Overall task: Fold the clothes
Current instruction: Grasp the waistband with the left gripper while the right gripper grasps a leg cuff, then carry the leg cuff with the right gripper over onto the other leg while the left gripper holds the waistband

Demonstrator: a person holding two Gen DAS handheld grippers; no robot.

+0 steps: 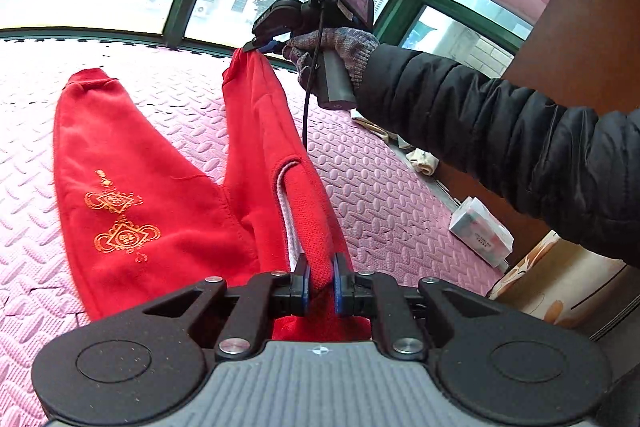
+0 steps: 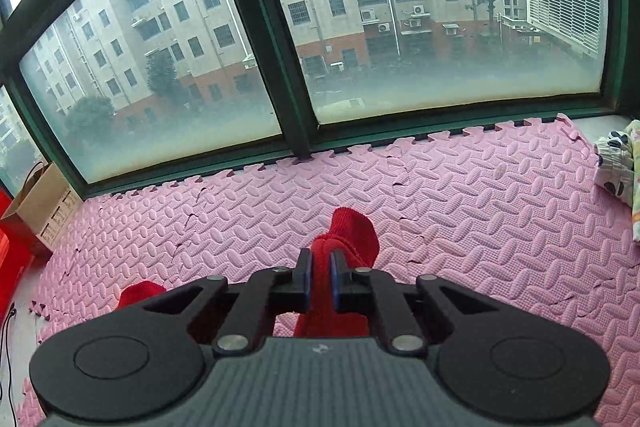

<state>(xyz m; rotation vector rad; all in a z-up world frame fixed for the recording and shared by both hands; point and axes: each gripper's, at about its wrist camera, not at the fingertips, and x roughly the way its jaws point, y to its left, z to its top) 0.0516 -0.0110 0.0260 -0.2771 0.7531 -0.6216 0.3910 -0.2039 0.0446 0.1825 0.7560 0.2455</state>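
Note:
Red trousers (image 1: 132,163) with a gold knot print lie on the pink foam mat (image 1: 380,195). One leg lies flat at the left. My left gripper (image 1: 320,281) is shut on the waistband end of the other leg, which is lifted off the mat. My right gripper (image 1: 260,45), held by a gloved hand, is shut on that leg's ribbed cuff at the far end. In the right wrist view my right gripper (image 2: 320,277) pinches the red ribbed cuff (image 2: 352,235) above the mat (image 2: 480,207).
A green-framed window (image 2: 276,39) runs along the mat's far edge. A cardboard box (image 2: 40,203) stands at the left, patterned clothes (image 2: 620,163) at the right. A small white box (image 1: 480,231) and a wooden cabinet (image 1: 580,7) stand off the mat's right side.

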